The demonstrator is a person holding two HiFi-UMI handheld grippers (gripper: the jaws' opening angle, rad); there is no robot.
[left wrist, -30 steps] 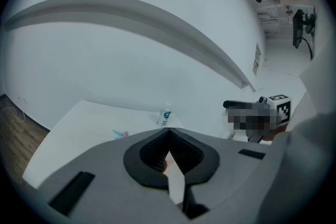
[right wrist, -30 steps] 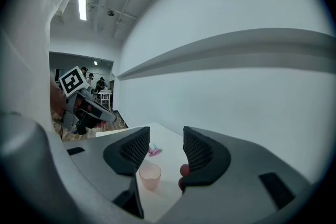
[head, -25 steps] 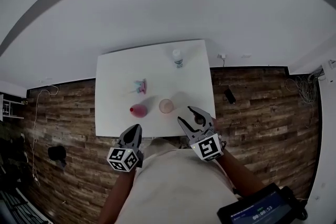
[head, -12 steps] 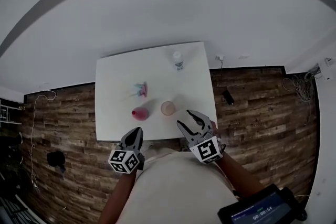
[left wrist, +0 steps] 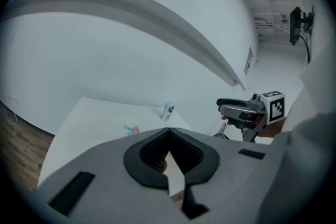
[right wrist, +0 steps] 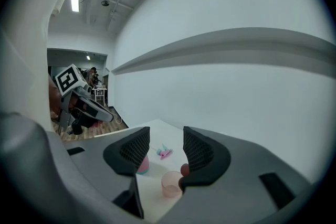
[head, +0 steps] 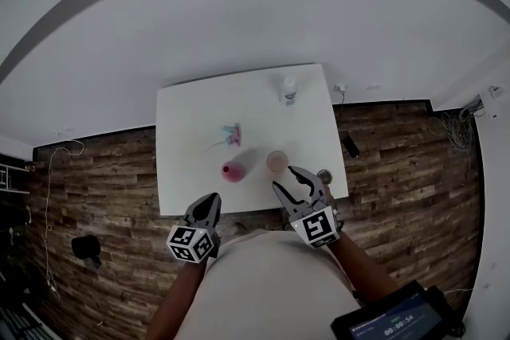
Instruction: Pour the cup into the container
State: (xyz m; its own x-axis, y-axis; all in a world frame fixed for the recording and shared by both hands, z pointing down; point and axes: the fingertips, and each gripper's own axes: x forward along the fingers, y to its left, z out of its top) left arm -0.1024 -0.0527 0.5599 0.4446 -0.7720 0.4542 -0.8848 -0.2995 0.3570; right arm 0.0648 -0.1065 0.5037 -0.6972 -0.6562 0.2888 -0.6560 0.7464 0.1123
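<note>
Two hand-held grippers at the near edge of a white table [head: 191, 123], neither yet touching a task object. The left hand-held gripper [head: 209, 204] hangs just short of that edge, jaws together and empty. The right hand-held gripper [head: 290, 181] reaches over the edge with its jaws apart and nothing between them. The pink cup [head: 233, 171] stands upright close to the near edge. The translucent container [head: 276, 162] stands just to its right, apart from it and nearest the right tips; which vessel plays which role is a judgement. Farther off lie a small teal-and-pink object [head: 232, 134] and, by the far edge, a white bottle [head: 289, 91]. The step in hand is probably the approach for pick-up. To do it well, the open jaws should come in level and centred on the chosen vessel's wall, below the rim, with both pads closing squarely. The neighbouring vessel is close enough to be clipped, so entry from the near side is safer, and the cup should stay upright until it is over the container. Compared with one second earlier, the table and its objects sit farther right in the head view. The container, formerly off to the left of the right tips, is now almost directly beyond them. The right jaws show the same spread, and the left jaws remain together.
</note>
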